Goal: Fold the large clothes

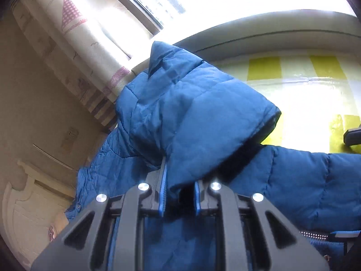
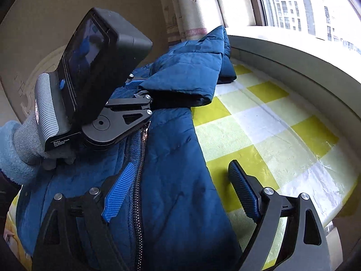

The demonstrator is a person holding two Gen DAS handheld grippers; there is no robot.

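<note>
Your left tongs (image 1: 180,194) were pinched narrow on a fold of the blue padded jacket (image 1: 203,113), its fabric bunched between the blue-edged pads and rising over them in a puffed hump. Seen from the right wrist camera, those same left tongs (image 2: 144,94) gripped the jacket's upper part, where the quilted cloth doubled over them, and your gloved left hand (image 2: 33,144) with its pale blue fleece cuff held the handle under the black camera unit (image 2: 97,67). Your right tongs (image 2: 178,194) stood wide and gripped nothing: the left pad (image 2: 119,192) lay over the jacket beside its zipper (image 2: 141,180), while the right pad (image 2: 243,192) hung above the bare cloth of the desk, clear of the jacket's edge; whether the left pad touched the fabric could not be told. The jacket lay along the left side of the desk (image 2: 270,124), front up with the zipper running down its middle, one raised portion reaching toward the far end near the curtain (image 2: 191,6). The desk wore a yellow and white checked cover under a glossy clear sheet. Beyond it ran a pale window sill (image 2: 293,52) and a window (image 2: 304,4) showing tall buildings outside. In the left wrist view a patterned curtain (image 1: 74,33) hung at the left beside a beige wall.
</note>
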